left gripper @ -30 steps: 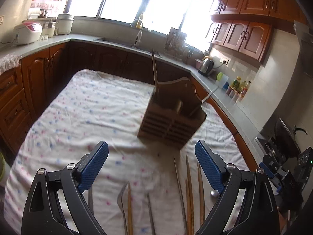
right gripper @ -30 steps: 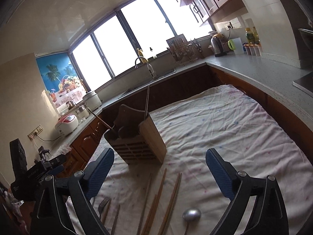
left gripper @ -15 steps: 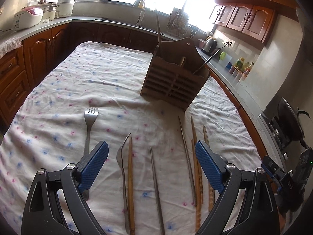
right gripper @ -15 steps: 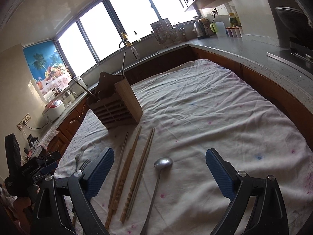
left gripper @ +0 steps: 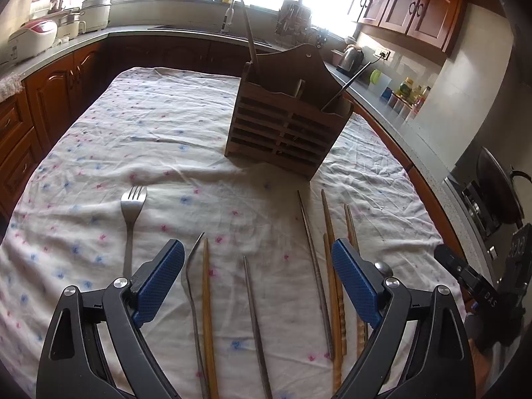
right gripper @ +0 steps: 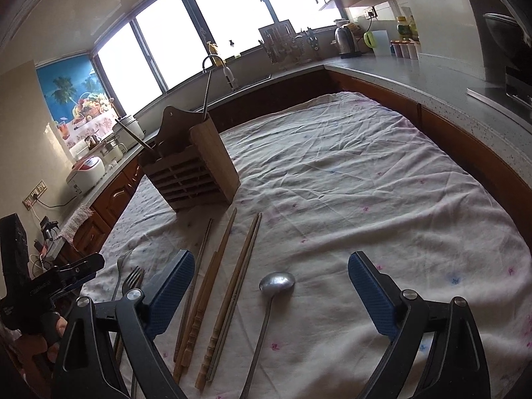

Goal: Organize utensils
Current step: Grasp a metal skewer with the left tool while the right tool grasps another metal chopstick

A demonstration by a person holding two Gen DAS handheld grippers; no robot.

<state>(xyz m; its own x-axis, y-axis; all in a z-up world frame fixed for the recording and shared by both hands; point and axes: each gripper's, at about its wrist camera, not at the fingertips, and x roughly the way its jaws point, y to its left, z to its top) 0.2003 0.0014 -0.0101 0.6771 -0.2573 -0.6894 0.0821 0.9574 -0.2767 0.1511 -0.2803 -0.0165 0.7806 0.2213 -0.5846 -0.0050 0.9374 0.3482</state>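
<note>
Floral tablecloth (left gripper: 166, 139) carries chopsticks (right gripper: 229, 286), spoon (right gripper: 276, 282); left fingers (left gripper: 159, 279) spread empty, right fingers (right gripper: 372, 289) closing, empty.

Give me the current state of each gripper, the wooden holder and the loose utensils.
Left gripper: open, empty.
Right gripper: jaws closing, nothing gripped.
Slatted wooden utensil holder: upright, some utensils inside.
Steel fork: flat on cloth.
Steel spoon: flat on cloth.
Wooden chopsticks: flat, loose.

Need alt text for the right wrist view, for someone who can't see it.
The right gripper, empty with jaws closing slightly, hovers over a spoon on a flowered tablecloth. Chopsticks and a fork lie to its left; a wooden utensil holder stands beyond.
</note>
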